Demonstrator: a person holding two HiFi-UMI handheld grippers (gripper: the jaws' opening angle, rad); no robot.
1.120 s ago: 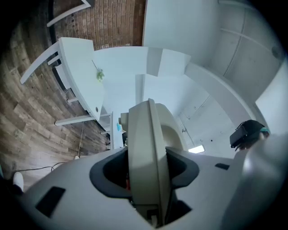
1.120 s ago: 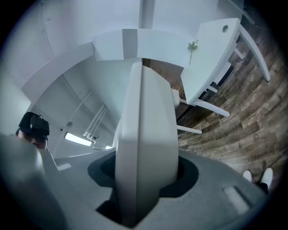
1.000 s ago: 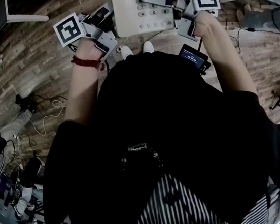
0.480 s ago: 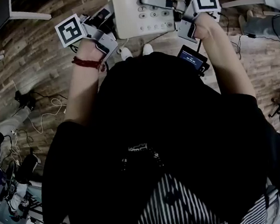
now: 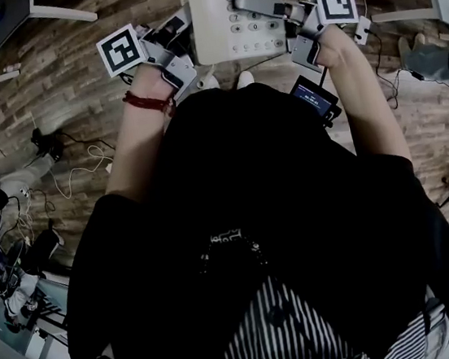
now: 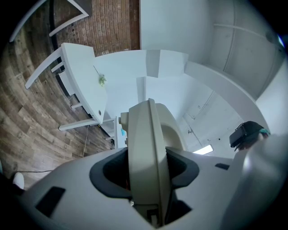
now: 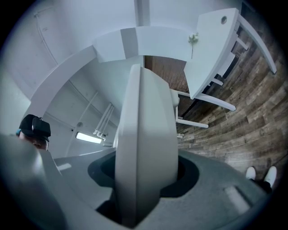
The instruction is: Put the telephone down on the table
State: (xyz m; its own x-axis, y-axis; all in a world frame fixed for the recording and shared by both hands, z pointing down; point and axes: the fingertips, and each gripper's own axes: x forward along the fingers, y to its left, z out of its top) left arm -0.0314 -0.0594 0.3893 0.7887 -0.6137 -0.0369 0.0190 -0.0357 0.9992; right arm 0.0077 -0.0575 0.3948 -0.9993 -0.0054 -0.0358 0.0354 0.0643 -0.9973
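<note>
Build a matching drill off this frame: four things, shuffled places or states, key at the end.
Things
1. telephone
2. red bracelet
3. white shoes
4. small lit screen

Places or states
A. on the wood floor, below the telephone
B. clamped at its sides by the left gripper and right gripper
C. beside the right forearm
D. around the left wrist

Pairs: 1-B, 2-D, 3-A, 4-C
</note>
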